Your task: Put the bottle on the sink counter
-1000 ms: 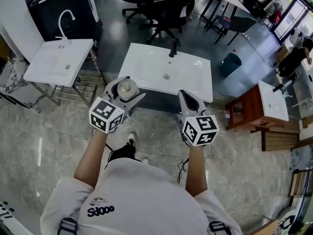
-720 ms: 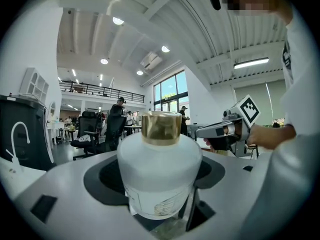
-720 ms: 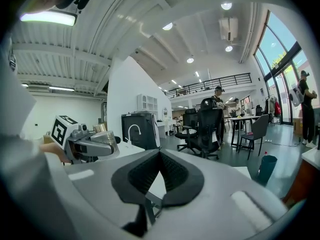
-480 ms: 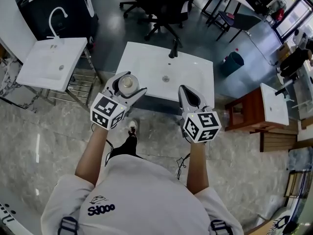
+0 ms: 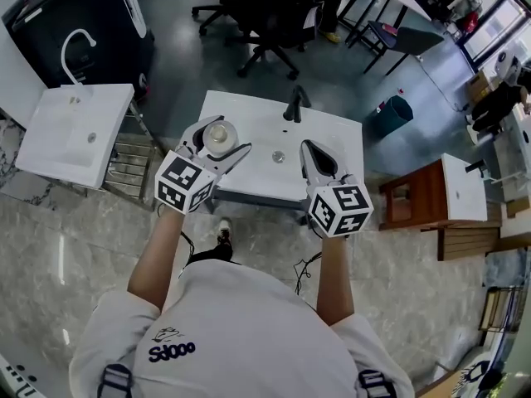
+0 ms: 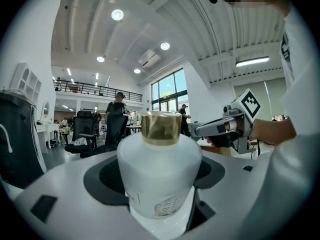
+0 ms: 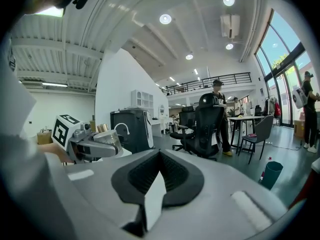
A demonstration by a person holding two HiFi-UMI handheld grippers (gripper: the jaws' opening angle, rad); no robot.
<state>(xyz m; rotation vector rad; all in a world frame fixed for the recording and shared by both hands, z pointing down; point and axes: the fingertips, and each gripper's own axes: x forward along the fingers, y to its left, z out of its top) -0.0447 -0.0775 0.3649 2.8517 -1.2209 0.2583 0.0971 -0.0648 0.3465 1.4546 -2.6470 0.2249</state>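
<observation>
The left gripper (image 5: 217, 139) is gripping the squat white gold-capped bottle (image 6: 159, 176) round its broad body, jaws spread wide, holding it upright over the sink counter's (image 5: 336, 143) left edge, mid-frame. It's looking smooth, rigid, likely slippery and breakable, so that body grip suits. The right gripper (image 5: 310, 151) is hanging pinched together, empty.

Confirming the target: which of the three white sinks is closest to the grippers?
The middle sink, with the black faucet. The left sink has a white faucet; the right sink sits on a wooden stand.
</observation>
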